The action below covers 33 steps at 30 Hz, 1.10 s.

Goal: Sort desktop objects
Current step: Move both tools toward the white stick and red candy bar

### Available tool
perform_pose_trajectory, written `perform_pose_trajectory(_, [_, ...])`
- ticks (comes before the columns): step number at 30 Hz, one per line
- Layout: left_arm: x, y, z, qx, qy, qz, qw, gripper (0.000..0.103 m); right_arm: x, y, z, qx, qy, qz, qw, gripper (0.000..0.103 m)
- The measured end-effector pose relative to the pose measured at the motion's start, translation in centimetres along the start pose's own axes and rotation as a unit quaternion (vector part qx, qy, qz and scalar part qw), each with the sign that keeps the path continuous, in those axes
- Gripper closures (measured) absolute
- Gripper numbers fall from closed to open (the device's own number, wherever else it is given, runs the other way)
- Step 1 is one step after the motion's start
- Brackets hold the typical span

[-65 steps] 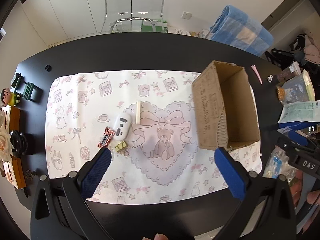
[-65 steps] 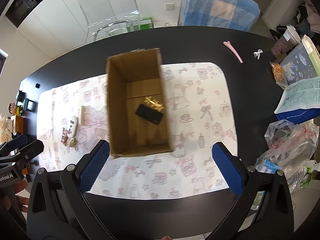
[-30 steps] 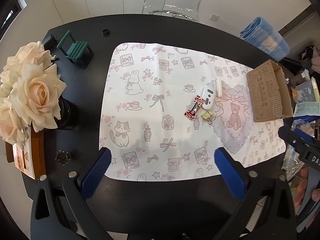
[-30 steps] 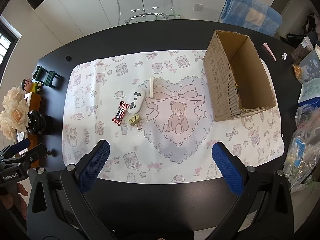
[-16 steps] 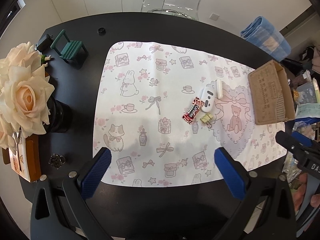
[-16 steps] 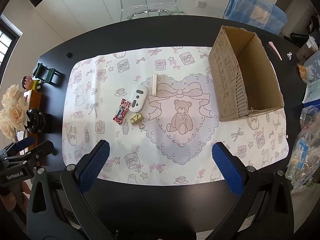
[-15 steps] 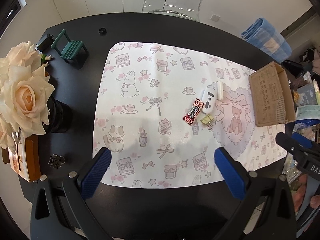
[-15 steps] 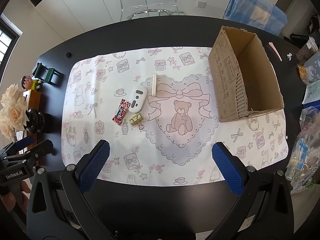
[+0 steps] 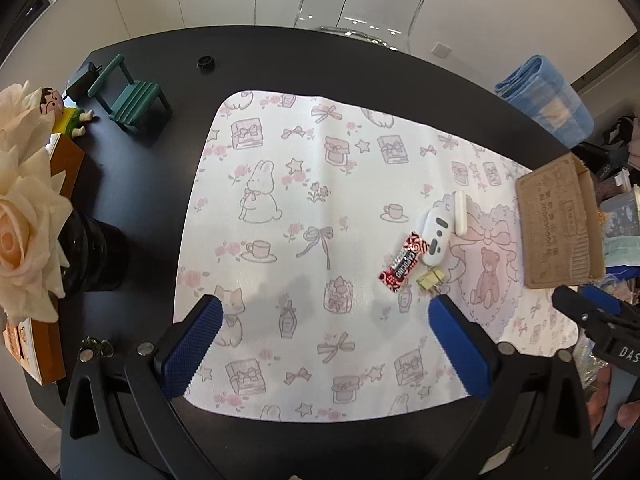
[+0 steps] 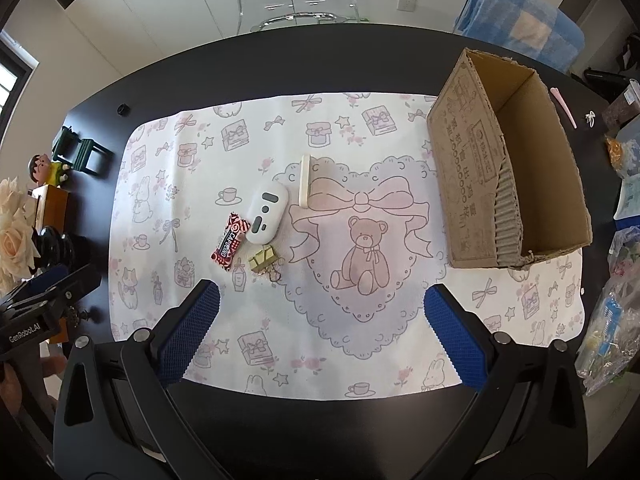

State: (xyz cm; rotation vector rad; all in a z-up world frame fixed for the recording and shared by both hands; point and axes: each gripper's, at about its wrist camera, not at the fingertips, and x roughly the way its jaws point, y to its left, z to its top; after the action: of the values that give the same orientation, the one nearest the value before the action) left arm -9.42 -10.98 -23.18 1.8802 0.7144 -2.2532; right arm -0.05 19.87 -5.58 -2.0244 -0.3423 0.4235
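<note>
Right wrist: box [image 10: 480,184] at mat [image 10: 400,344] edge

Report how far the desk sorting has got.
Nothing in hand: left gripper and right gripper are both open, above the mat. Left to sort: candy bar, white remote, binder clip, cream stick. The cardboard box contents are hidden from here.

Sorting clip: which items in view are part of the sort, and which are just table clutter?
Part of the job: candy bar, white remote, cream stick, gold binder clip, cardboard box, all on the printed mat.

Lying about: green toy chair, figurine, roses, blue towel, pink hair clip.
</note>
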Motion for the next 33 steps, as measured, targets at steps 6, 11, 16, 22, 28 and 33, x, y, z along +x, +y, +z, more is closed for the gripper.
perform_pose_trajectory(6, [4.1,-0.1,1.4,0.017,0.031,0.004,0.9994,0.000,3.5,0.3,1.3,0.010,0.020,0.005,1.000,0.000])
perform_pose_trajectory(11, [6.7,0.2,2.2,0.011,0.044,0.005,0.9990,0.000,5.9,0.9,3.1,0.011,0.027,0.009,1.000,0.000])
perform_pose_trajectory(16, [8.3,0.8,3.1,0.001,0.041,0.002,0.9992,0.000,8.5,1.3,5.1,0.007,0.034,0.001,0.999,0.000])
perform_pose_trajectory(22, [10.0,1.1,4.2,-0.005,0.048,0.001,0.9988,0.000,11.6,0.9,7.0,0.021,0.051,-0.007,0.998,0.000])
perform_pose_trajectory(28, [11.3,1.1,5.2,0.000,0.053,0.007,0.9985,0.000,13.5,1.0,8.3,0.019,0.059,-0.014,0.998,0.000])
perform_pose_trajectory(33, [12.2,1.4,6.0,-0.006,0.058,0.010,0.9983,0.000,14.6,1.2,8.8,0.017,0.068,-0.017,0.997,0.000])
